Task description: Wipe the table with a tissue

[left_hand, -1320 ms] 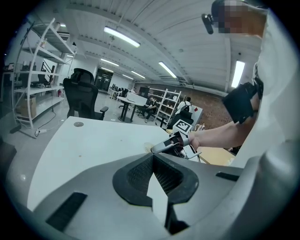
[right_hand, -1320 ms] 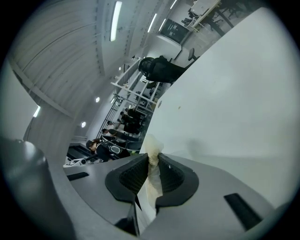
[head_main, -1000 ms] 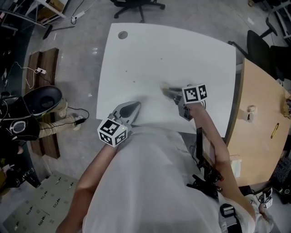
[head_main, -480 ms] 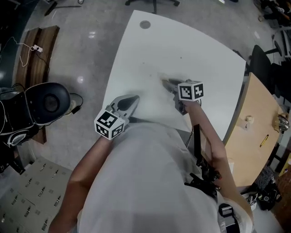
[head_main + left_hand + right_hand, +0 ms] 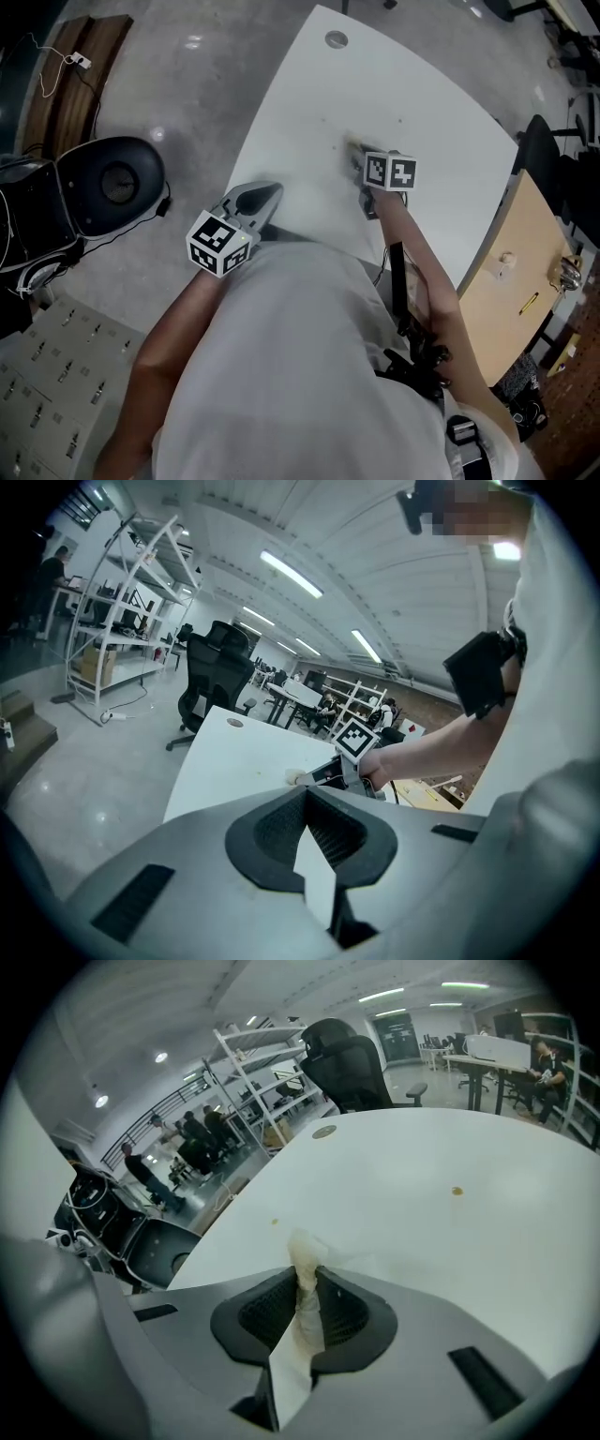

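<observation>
Head view: white table (image 5: 441,122); the right gripper (image 5: 359,161) is out over its middle, and the left gripper (image 5: 258,200), jaws together and empty, is at the near edge. Right jaws pinch the tissue (image 5: 305,1274) lengthwise; a brown speck (image 5: 457,1191) lies ahead, rightward.

The white table (image 5: 422,103) (round hole (image 5: 336,39) near one corner) carries small brownish spots (image 5: 457,1190).

**Grey tools, pale shirt**

The left tool (image 5: 270,192) and right tool (image 5: 354,150) have grey shells and dark ribbed pads (image 5: 277,832). Each bears a white cube (image 5: 220,244) of black square markers. The person wears a pale short-sleeved shirt (image 5: 300,375) with black straps (image 5: 403,291), perhaps a harness.
</observation>
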A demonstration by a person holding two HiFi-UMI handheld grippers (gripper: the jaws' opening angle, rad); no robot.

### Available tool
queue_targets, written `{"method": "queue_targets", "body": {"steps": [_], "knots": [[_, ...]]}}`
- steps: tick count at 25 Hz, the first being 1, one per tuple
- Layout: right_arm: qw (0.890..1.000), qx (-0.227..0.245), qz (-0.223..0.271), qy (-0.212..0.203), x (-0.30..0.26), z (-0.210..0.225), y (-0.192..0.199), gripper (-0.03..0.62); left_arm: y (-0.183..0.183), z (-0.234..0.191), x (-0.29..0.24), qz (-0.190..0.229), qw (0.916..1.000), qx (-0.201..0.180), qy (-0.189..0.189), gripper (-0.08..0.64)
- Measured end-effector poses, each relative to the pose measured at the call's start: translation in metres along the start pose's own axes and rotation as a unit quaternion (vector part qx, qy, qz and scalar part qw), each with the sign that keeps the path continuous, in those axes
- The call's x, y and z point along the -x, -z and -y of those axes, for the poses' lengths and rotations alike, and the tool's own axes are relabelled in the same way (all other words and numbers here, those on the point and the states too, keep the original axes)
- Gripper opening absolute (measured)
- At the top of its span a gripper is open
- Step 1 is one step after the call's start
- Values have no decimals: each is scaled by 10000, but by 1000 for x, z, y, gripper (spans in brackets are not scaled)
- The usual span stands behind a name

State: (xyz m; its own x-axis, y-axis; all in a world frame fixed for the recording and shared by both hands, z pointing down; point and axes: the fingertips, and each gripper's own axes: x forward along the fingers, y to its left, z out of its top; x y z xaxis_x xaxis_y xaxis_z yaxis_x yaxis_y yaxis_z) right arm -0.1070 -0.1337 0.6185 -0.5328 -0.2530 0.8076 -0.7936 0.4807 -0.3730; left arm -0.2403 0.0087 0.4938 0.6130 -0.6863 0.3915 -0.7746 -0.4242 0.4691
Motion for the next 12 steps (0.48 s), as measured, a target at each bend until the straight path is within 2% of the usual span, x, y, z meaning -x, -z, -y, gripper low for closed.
{"method": "queue_targets", "body": {"steps": [4, 8, 12], "knots": [[9996, -111, 118, 238, -1, -2, 1, 55, -1, -7, 7, -7, 10000, 1, 52, 5], [9991, -327, 201, 191, -4, -8, 2, 55, -3, -11, 7, -51, 9998, -64, 193, 6], [9993, -265, 192, 170, -10, -24, 8, 55, -5, -14, 6, -101, 9993, -126, 341, 6]]}}
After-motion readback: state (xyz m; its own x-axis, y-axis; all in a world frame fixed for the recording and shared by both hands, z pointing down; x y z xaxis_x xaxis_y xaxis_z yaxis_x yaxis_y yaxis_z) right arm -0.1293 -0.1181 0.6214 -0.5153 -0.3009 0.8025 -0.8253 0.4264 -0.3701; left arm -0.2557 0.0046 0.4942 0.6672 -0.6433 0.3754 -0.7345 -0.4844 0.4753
